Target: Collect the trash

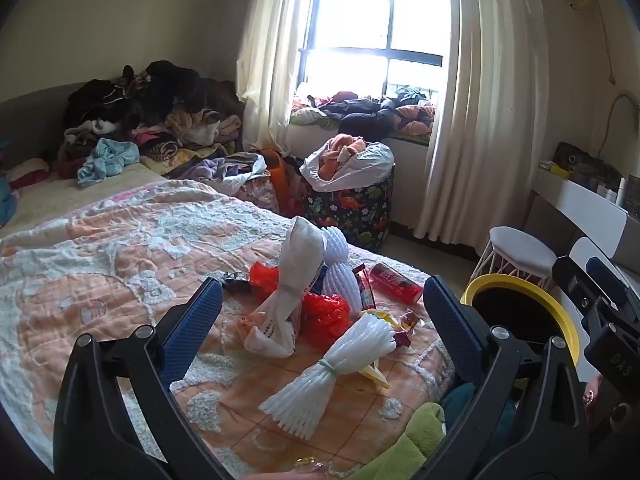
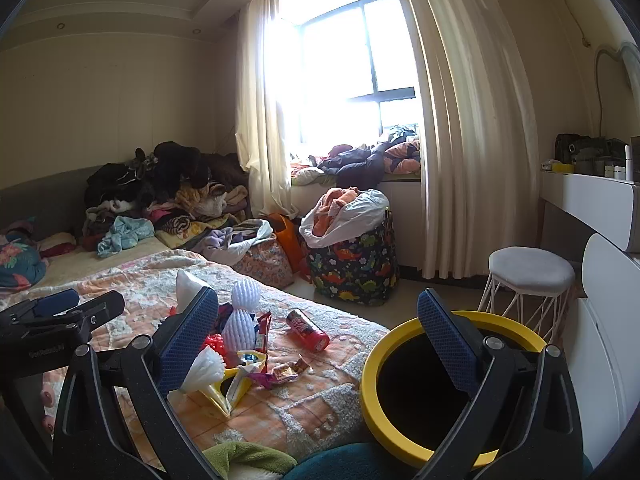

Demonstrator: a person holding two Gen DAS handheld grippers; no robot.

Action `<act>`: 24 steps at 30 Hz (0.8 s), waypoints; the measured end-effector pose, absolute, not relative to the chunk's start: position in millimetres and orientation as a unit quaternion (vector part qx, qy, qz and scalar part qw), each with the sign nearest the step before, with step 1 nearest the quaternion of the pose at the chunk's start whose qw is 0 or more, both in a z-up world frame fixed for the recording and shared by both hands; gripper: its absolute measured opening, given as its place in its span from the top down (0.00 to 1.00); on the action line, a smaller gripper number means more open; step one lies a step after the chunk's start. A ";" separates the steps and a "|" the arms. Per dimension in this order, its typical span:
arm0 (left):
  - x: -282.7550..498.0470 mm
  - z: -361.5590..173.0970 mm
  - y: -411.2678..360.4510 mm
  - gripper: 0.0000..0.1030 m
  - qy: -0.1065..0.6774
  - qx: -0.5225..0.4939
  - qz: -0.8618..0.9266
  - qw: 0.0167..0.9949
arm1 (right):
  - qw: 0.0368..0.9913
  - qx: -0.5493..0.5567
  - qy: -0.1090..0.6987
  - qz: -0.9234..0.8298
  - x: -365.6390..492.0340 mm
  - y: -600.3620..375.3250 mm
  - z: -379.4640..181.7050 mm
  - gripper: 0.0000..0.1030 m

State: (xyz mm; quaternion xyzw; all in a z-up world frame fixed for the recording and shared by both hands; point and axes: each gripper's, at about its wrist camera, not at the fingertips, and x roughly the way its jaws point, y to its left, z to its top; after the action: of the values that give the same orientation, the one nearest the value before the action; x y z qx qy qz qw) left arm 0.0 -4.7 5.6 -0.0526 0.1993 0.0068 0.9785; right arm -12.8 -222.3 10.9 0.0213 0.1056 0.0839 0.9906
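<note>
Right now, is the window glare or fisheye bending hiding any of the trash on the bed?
Left wrist view: window blown out white, yet the foam bundle and red can stay sharp. Right wrist view: stronger flare over the curtain, edges curved and dark; the yellow-rimmed bin reads clearly.

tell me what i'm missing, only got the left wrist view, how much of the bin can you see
Observer: In the right wrist view the whole yellow rim of the bin shows, with a dark inside.
Operator: anything in it
Observer: Cannot tell; the inside is too dark, and the right gripper, open, hangs in front of it.
Operator: where's my gripper from there
Observer: The left gripper shows at the left edge, above the blanket, open, holding nothing.
</note>
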 end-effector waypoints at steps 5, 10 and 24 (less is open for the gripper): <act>-3.1 8.5 -6.7 0.11 0.199 -0.053 0.006 0.979 | 0.991 0.021 0.105 0.084 -13.7 -223.8 12.0 0.06; -3.1 10.2 -10.8 0.11 0.199 -0.052 0.006 0.979 | 0.991 0.022 0.105 0.084 -13.8 -223.9 12.0 0.06; -2.1 15.8 -20.2 0.11 0.199 -0.053 0.007 0.978 | 0.991 0.022 0.104 0.084 -14.1 -223.9 12.3 0.06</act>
State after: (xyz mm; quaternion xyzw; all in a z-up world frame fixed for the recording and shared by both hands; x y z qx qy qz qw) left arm -2.1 -20.2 15.8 -0.0529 0.1993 0.0075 0.9785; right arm -14.1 -223.9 12.3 0.0221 0.1041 0.0839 0.9908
